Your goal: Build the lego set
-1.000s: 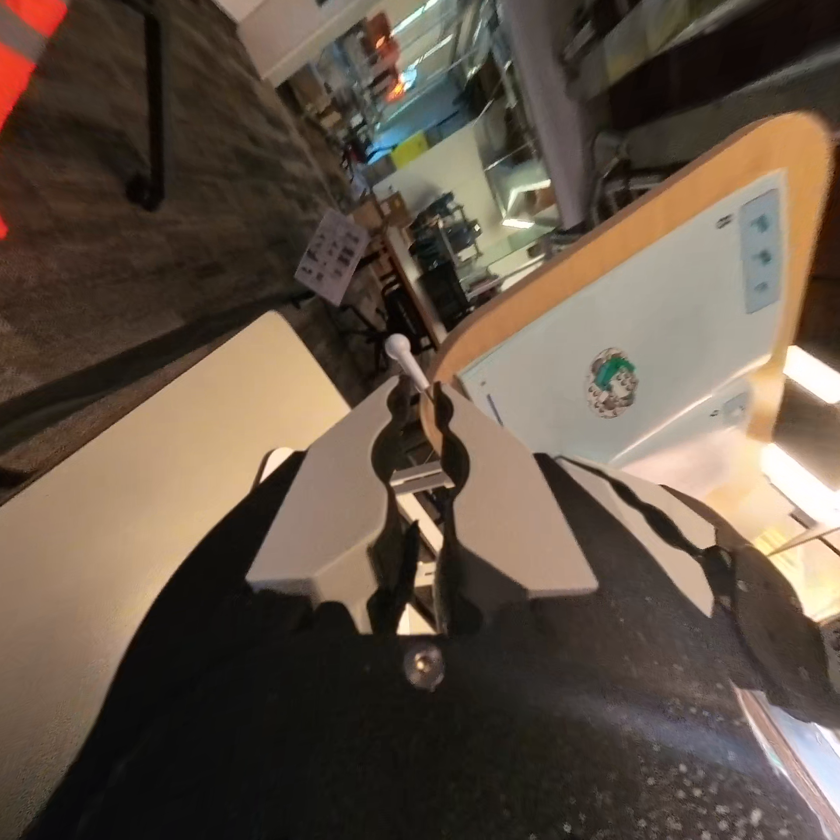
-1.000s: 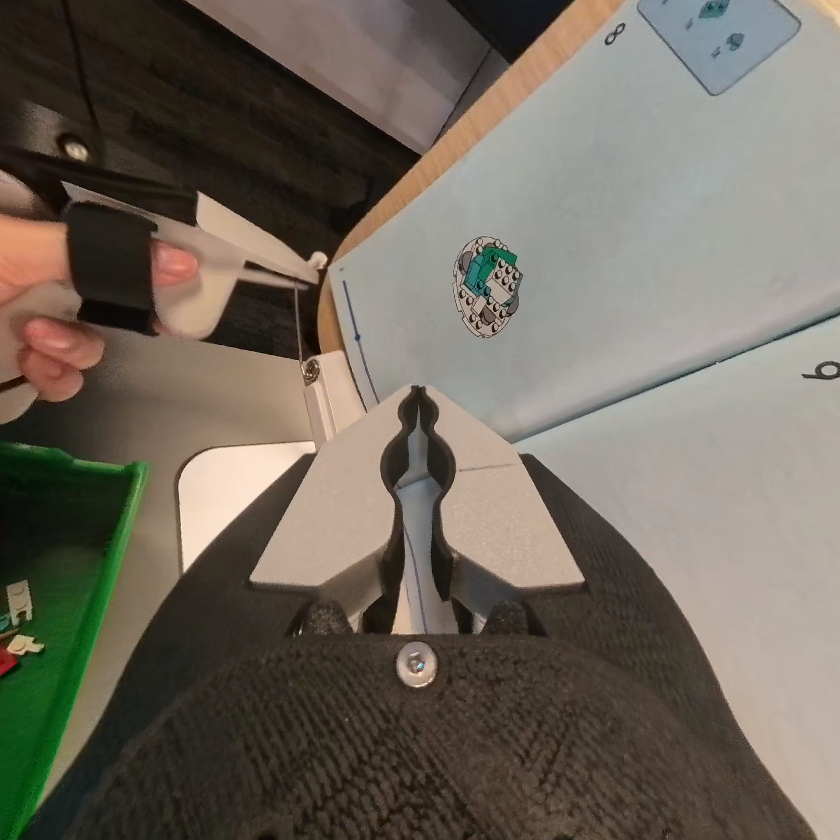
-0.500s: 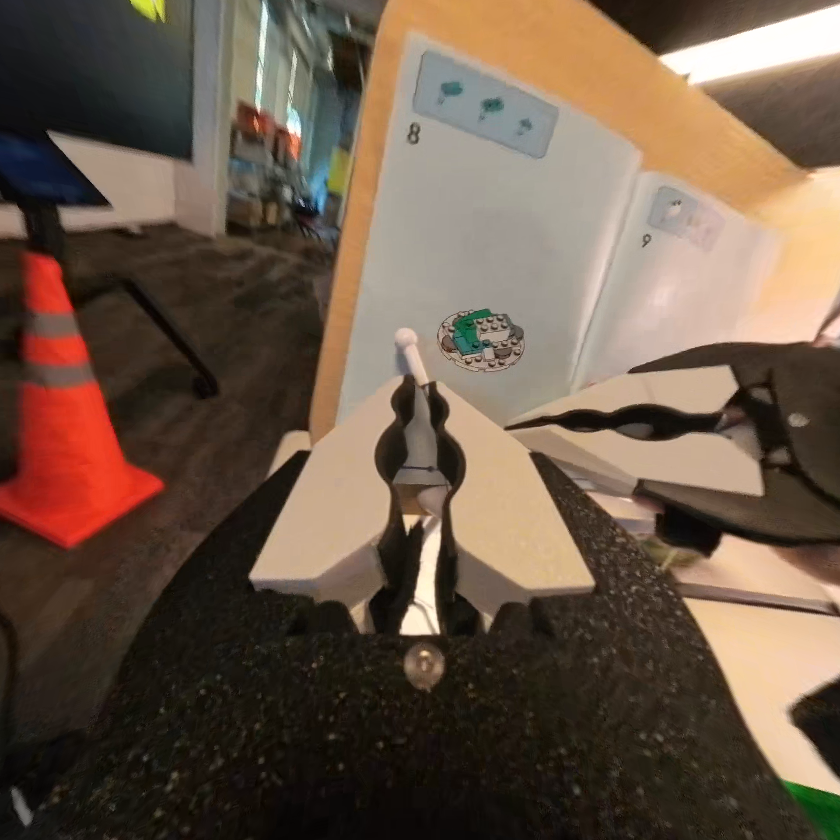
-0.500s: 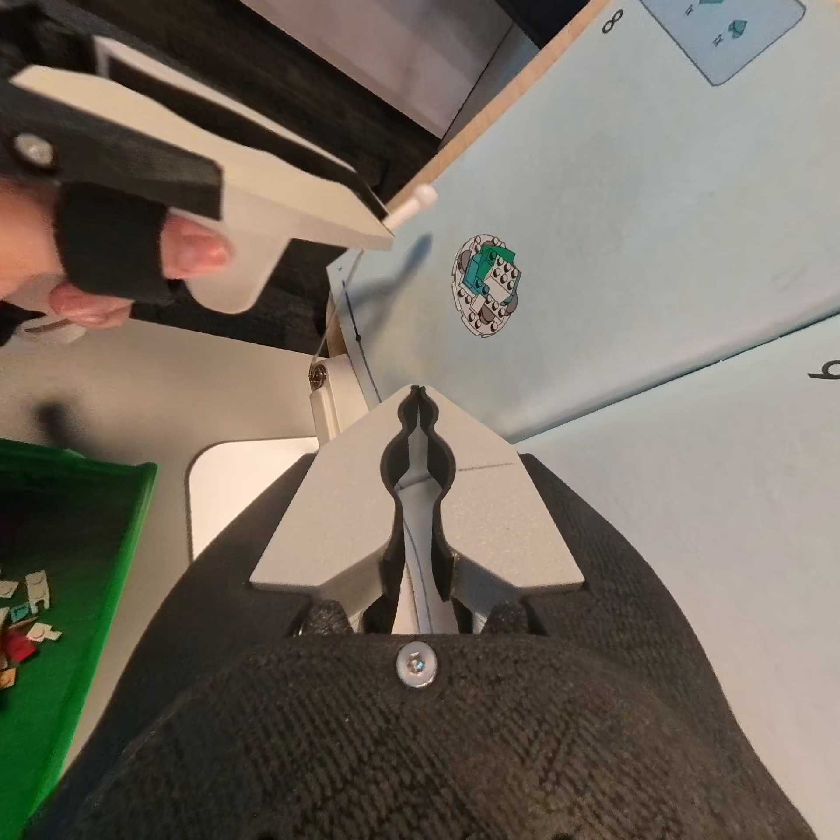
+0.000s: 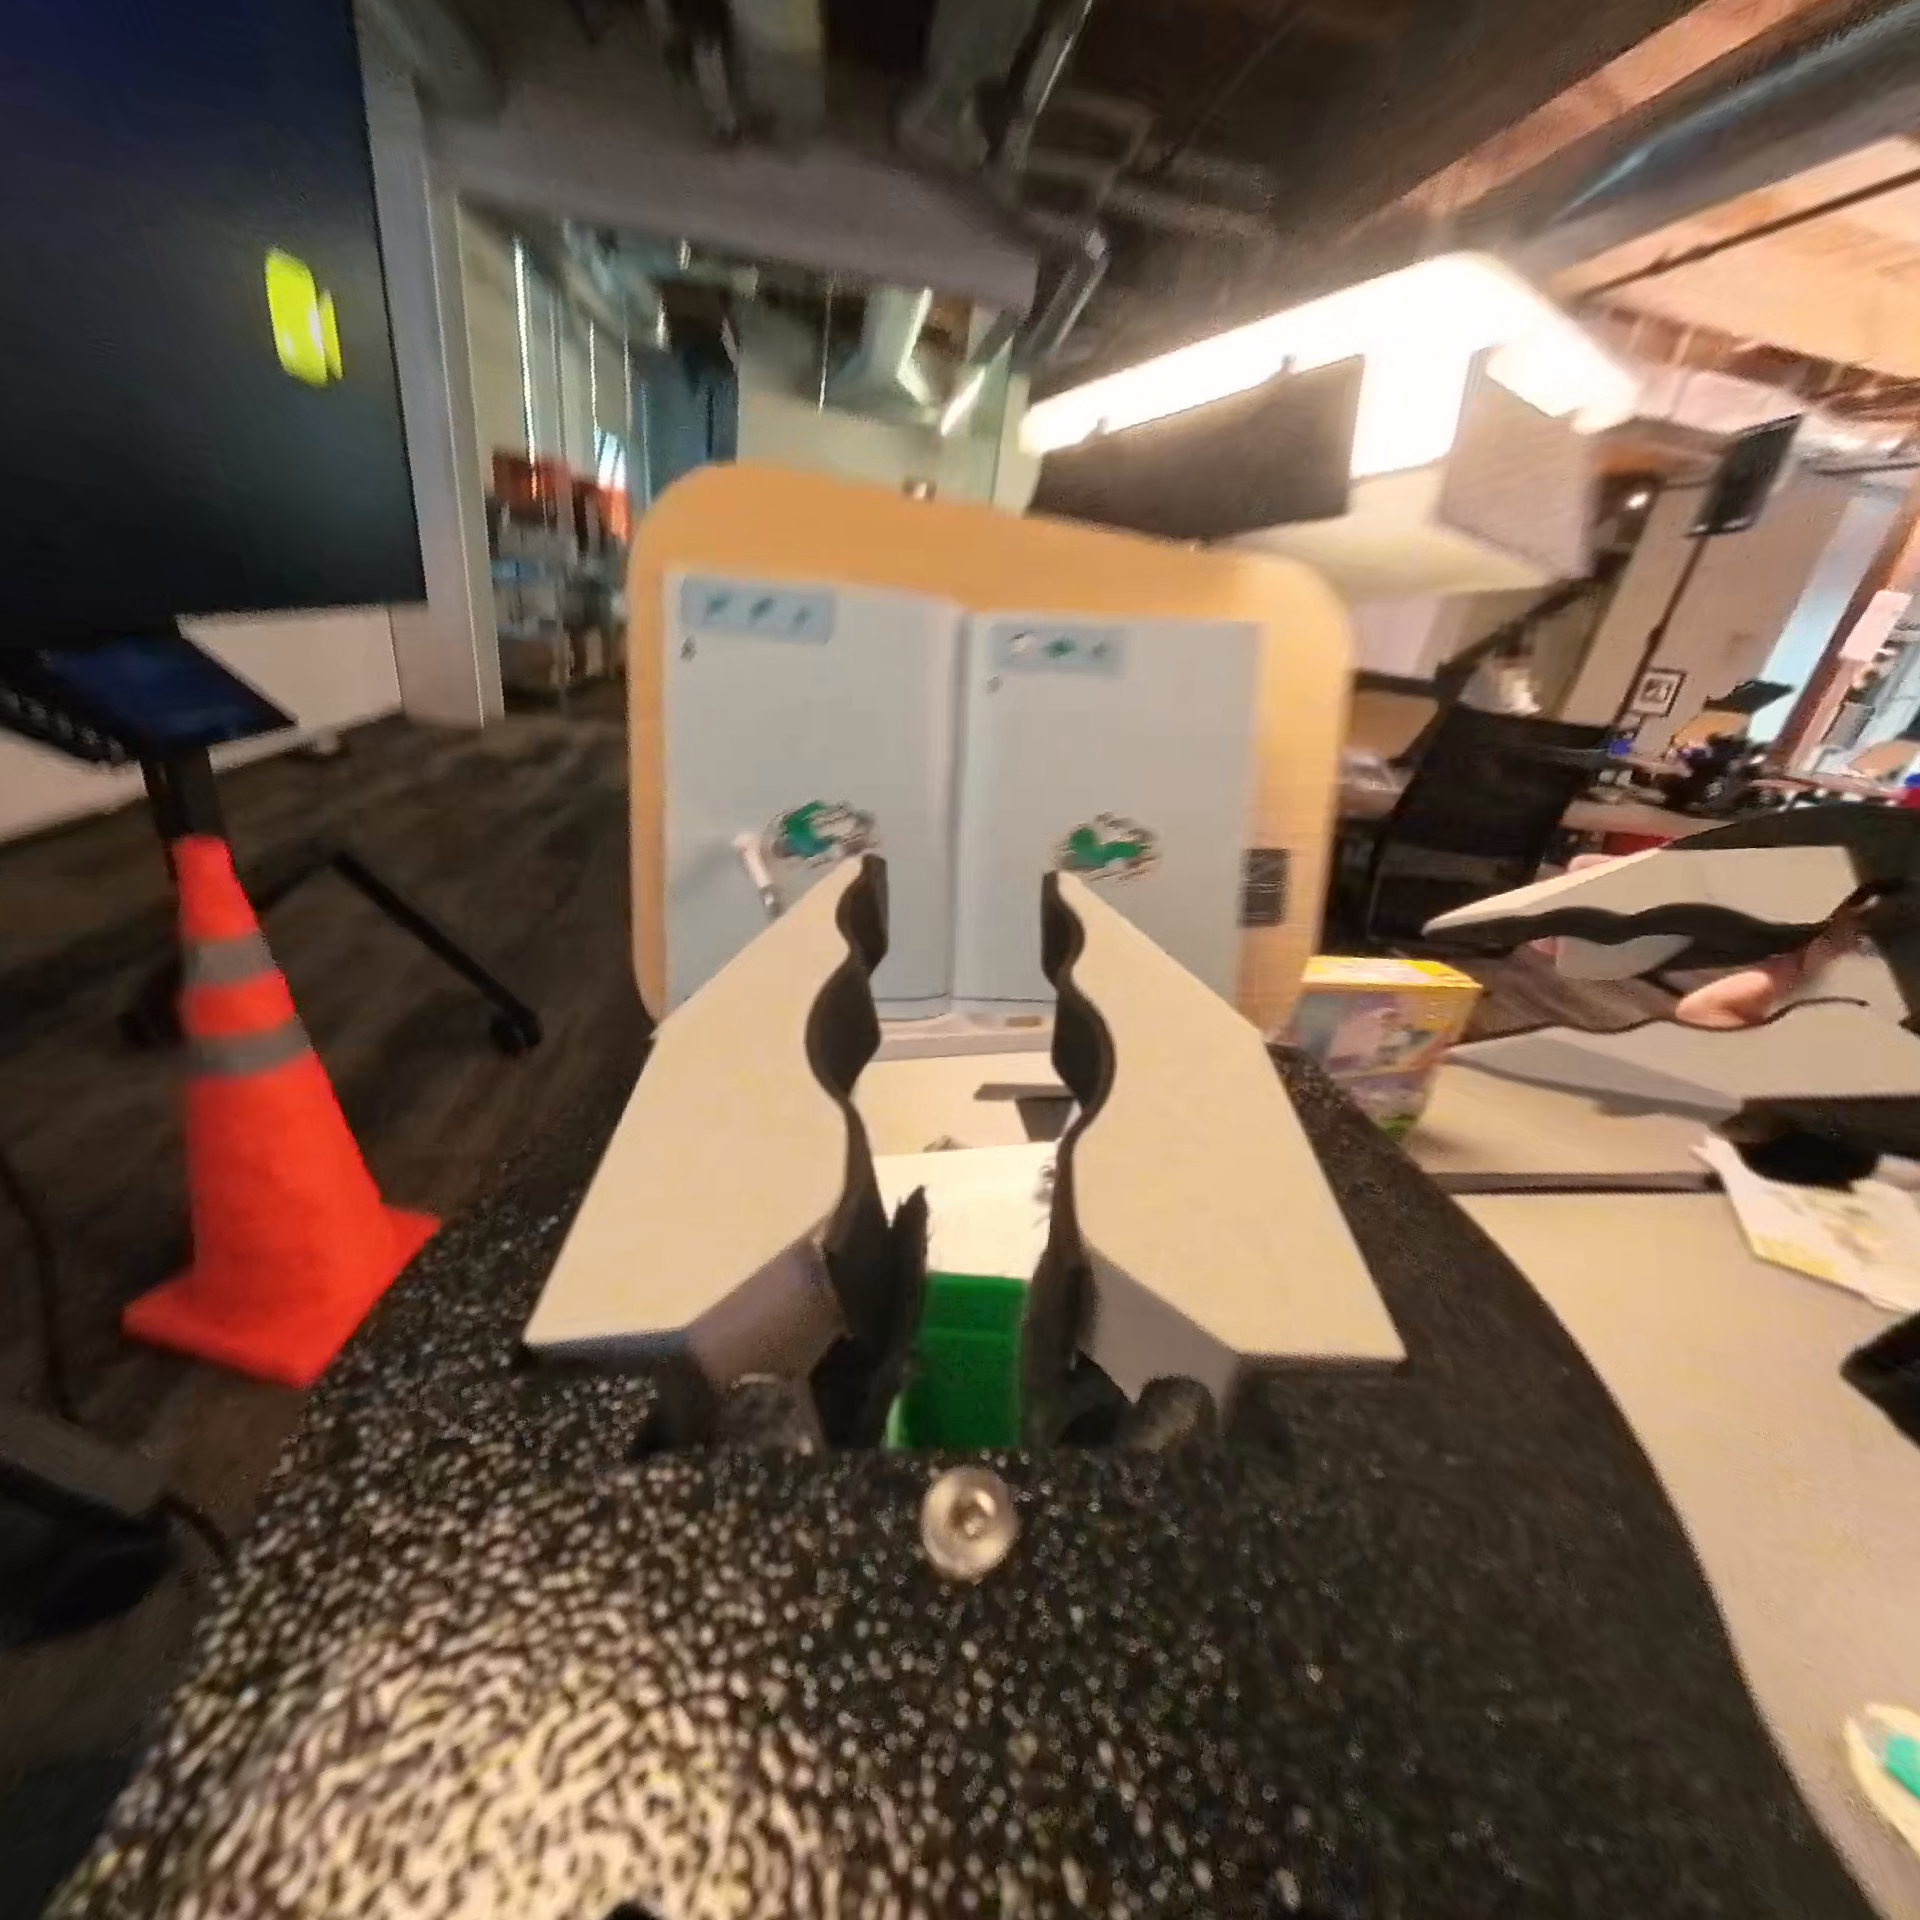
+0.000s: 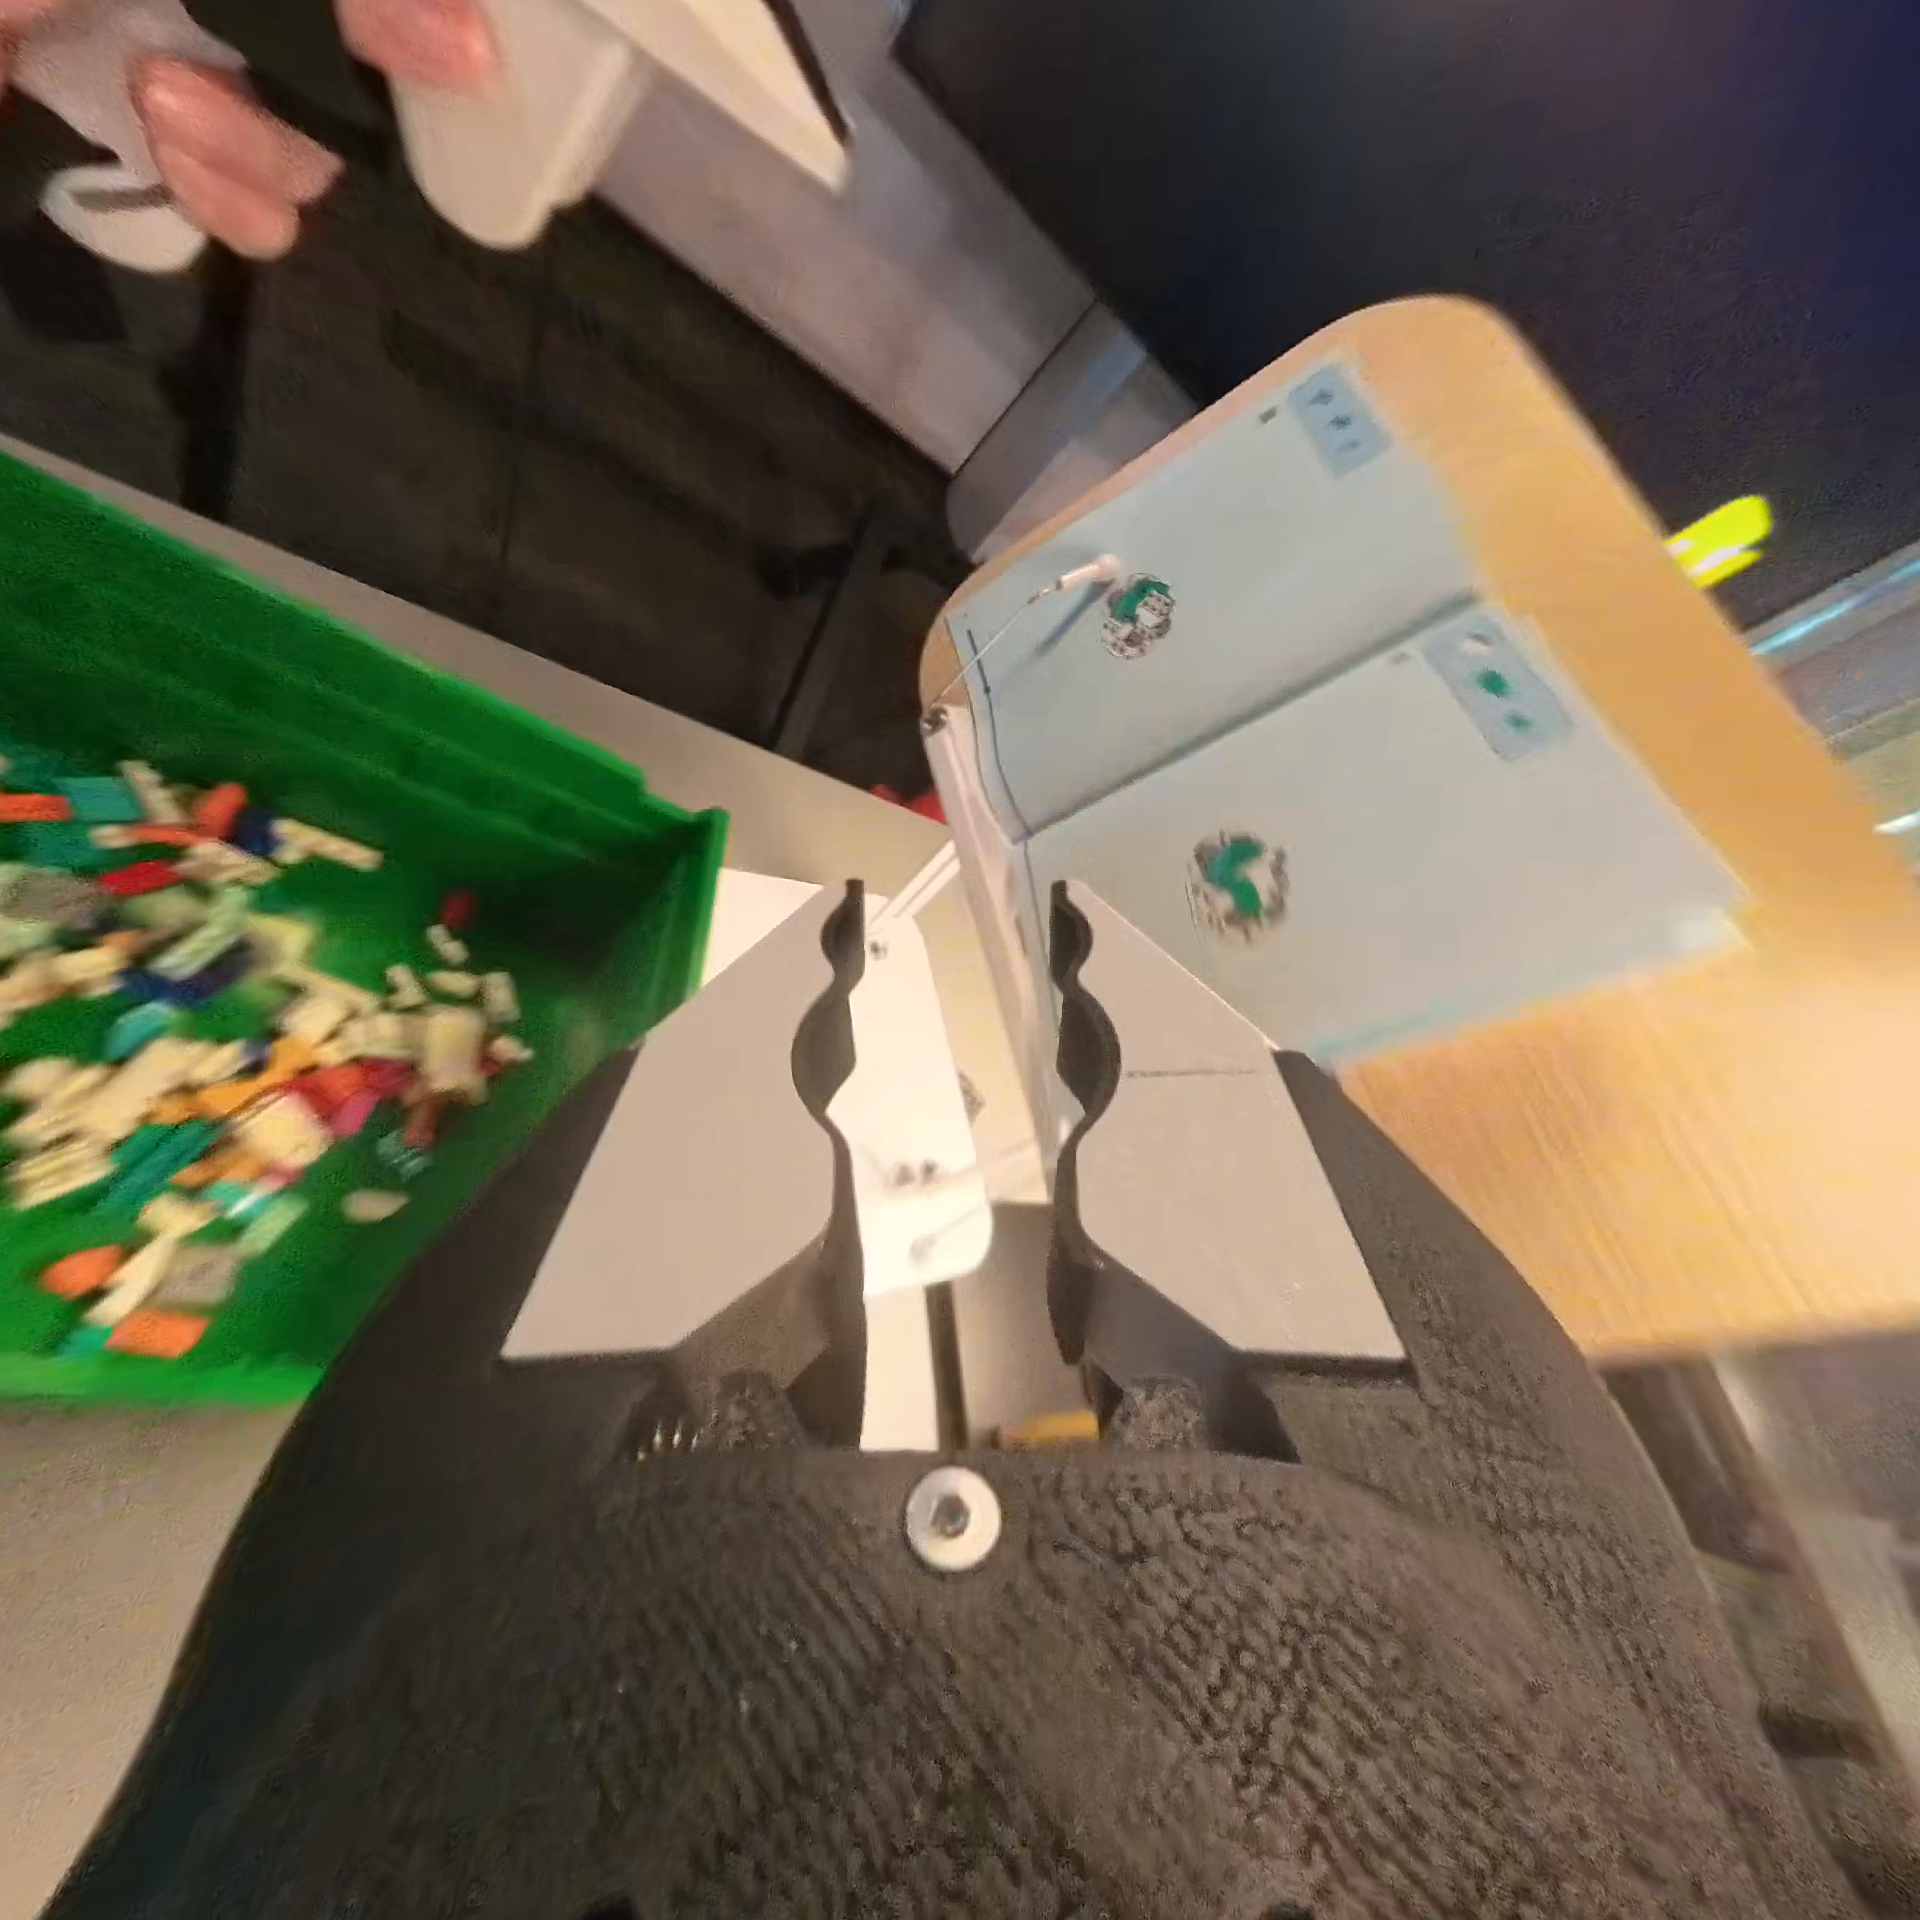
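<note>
The open instruction booklet point(image 5: 810, 727) stands on a wooden stand point(image 5: 1299, 675) ahead of me. A white-tipped wire page holder point(image 5: 750, 857) rests on its left page. My left gripper point(image 5: 956, 883) is open and empty, a short way back from the booklet. My right gripper point(image 6: 954, 894) is open and empty, above the stand's white base point(image 6: 914, 1091). It also shows in the left wrist view point(image 5: 1455, 987) at the right. The booklet point(image 6: 1299, 727) and the page holder point(image 6: 1091, 569) show in the right wrist view. A green tray point(image 6: 686, 935) holds several loose lego pieces point(image 6: 260, 1039).
An orange cone point(image 5: 249, 1091) stands on the floor at the left. A yellow lego box point(image 5: 1371, 1018) sits on the grey table point(image 5: 1662, 1455) right of the stand, with a leaflet point(image 5: 1818, 1226) farther right. The left gripper's finger point(image 6: 707, 73) and a hand point(image 6: 229, 177) show at the top. Tip to tip, the grippers are about 15 cm apart.
Both grippers have opened and pulled back from the booklet. The left one has let go of the white-tipped page holder, which now lies on the left page.
</note>
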